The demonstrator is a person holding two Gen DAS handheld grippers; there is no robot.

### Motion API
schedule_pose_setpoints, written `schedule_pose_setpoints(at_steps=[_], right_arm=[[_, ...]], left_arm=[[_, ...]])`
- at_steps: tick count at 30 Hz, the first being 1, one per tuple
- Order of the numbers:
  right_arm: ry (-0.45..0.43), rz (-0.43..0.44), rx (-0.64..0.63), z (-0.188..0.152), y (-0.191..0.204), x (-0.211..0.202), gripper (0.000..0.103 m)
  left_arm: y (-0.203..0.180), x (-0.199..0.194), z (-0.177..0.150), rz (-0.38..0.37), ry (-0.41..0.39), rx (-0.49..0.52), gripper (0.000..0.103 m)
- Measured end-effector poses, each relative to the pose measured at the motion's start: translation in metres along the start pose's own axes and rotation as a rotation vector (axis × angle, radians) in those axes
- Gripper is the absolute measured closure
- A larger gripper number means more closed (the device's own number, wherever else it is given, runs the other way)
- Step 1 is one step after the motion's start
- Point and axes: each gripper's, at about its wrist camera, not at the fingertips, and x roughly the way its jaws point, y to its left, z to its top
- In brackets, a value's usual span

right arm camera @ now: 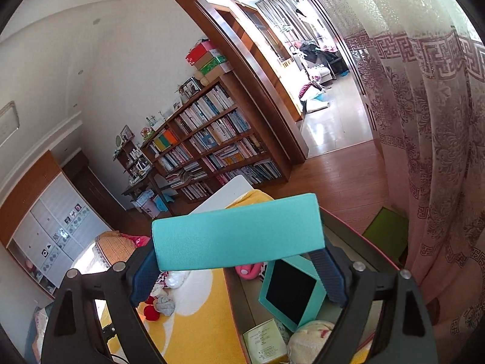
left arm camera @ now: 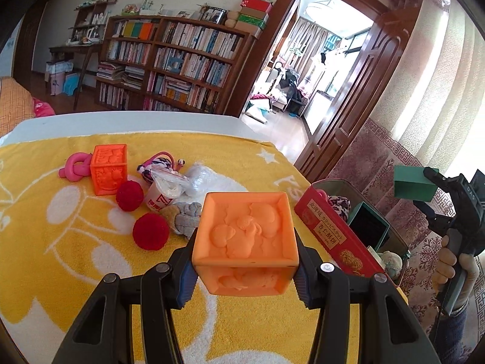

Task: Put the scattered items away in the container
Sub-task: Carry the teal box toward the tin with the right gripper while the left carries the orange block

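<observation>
On the left of the bench (left arm camera: 188, 121), spread with a yellow towel (left arm camera: 60, 242), several things are still lying loose: a pink knotted ring (left arm camera: 74, 170), a second orange cube (left arm camera: 109, 170), two red pompoms (left arm camera: 129, 195), a small plastic bag (left arm camera: 165, 188) and a grey cloth knot (left arm camera: 185, 212), all bunched close together.

Nearer the middle, the left tongs (left arm camera: 245, 276) are gripping an orange cube (left arm camera: 245, 242) between both pads, holding it up off the towel. To the right, the red tin (left arm camera: 330, 236) is sitting at the bench's edge, already holding a teal frame (left arm camera: 368, 227) and some soft items.

Farthest right, the right tongs (right arm camera: 239, 276) are clamping a teal box (right arm camera: 238, 236) above the tin's open interior (right arm camera: 242, 303).

Judging by this, both hands are mid-carry, in the delivery step. The next move seems to call for lowering the teal box into the free space beside the frame and letting go, then swinging the orange cube rightward over the tin's rim. The two tongs will need to take turns, since the opening looks crowded.
</observation>
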Motion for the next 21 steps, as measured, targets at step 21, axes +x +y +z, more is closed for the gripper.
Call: schedule_pose_setpoints(at_steps=[21], right_arm=[[0.099,-0.122,0.078,0.002,-0.046,0.061,0.010]], left_arm=[[-0.029,0.022,0.004,-0.032,0.053,0.028,0.049]])
